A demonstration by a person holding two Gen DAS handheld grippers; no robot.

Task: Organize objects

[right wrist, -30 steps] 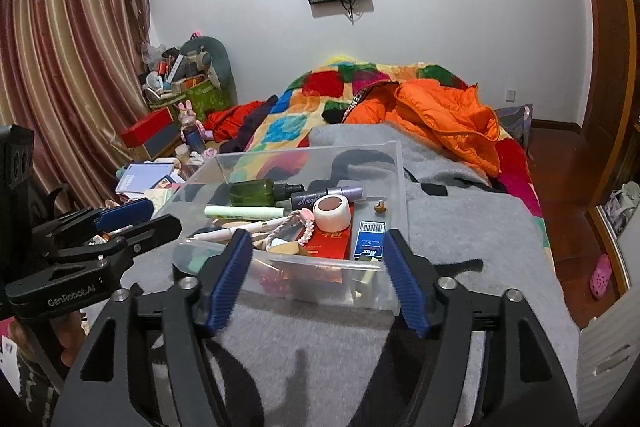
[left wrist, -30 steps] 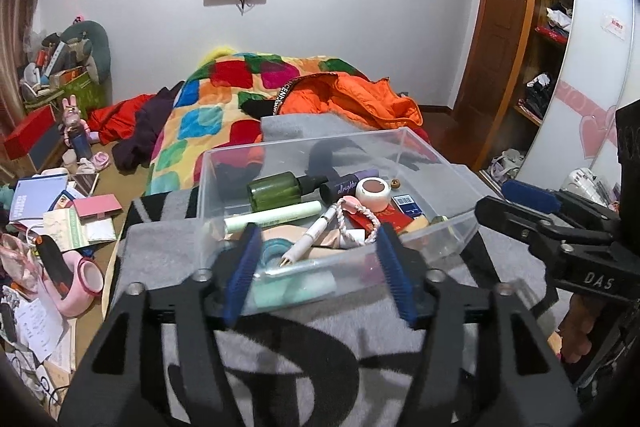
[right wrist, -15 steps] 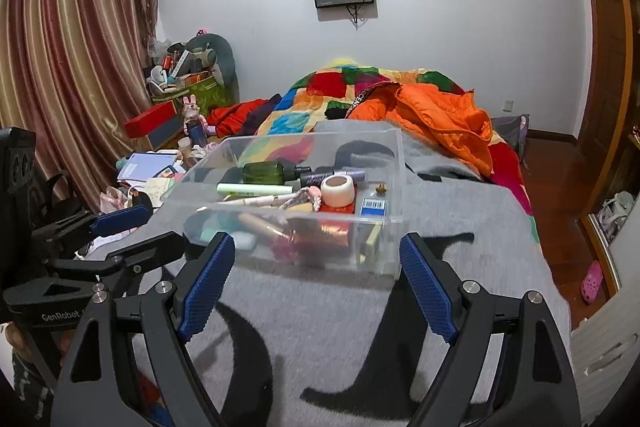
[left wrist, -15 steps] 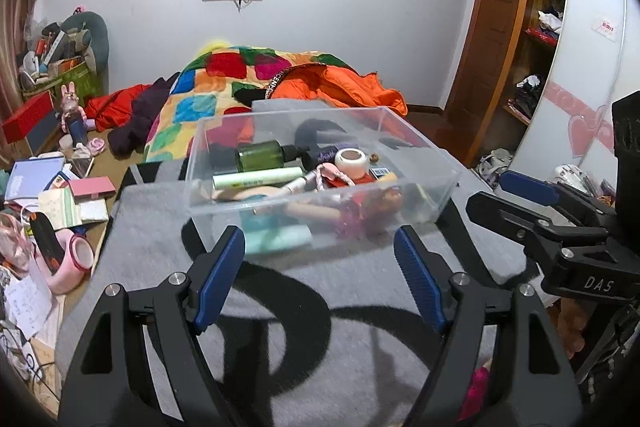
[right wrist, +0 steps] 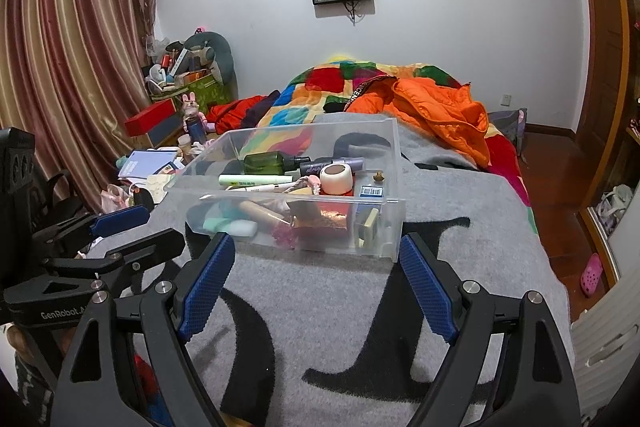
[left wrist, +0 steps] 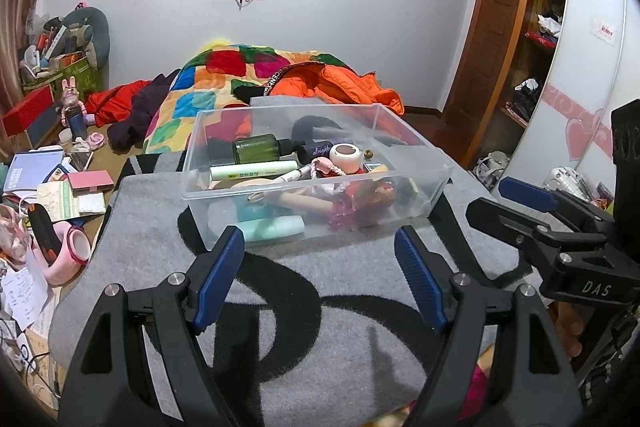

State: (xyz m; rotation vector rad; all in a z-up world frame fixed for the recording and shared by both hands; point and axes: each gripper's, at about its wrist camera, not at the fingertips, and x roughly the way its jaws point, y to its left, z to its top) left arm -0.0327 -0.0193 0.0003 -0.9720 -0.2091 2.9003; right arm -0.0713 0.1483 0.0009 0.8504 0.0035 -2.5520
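A clear plastic box [left wrist: 437, 163] [right wrist: 394, 155] rests on the grey blanket. Inside lie a green bottle [left wrist: 256, 148] [right wrist: 264, 163], a white round jar [left wrist: 346, 157] [right wrist: 337, 179], a pale green tube [left wrist: 252, 171] and several other small cosmetics. My left gripper [left wrist: 316, 243] is open just short of the box's near wall, with nothing between its blue pads. To its right, my right gripper [right wrist: 316, 247] is likewise open and empty. Each gripper shows at the edge of the other's view: the right gripper [left wrist: 516, 199] and the left gripper [right wrist: 120, 227].
The grey blanket [left wrist: 340, 347] with black letters covers the bed's near end. An orange jacket [left wrist: 332, 87] and a patchwork quilt [left wrist: 208, 83] lie behind the box. Books, papers and a pink holder [left wrist: 68, 251] clutter the floor at left. A wardrobe [left wrist: 540, 67] stands at right.
Both grippers, whose pads stood at the box's near wall a second ago, have pulled back from it and their jaws have widened. The box now sits alone on the blanket.
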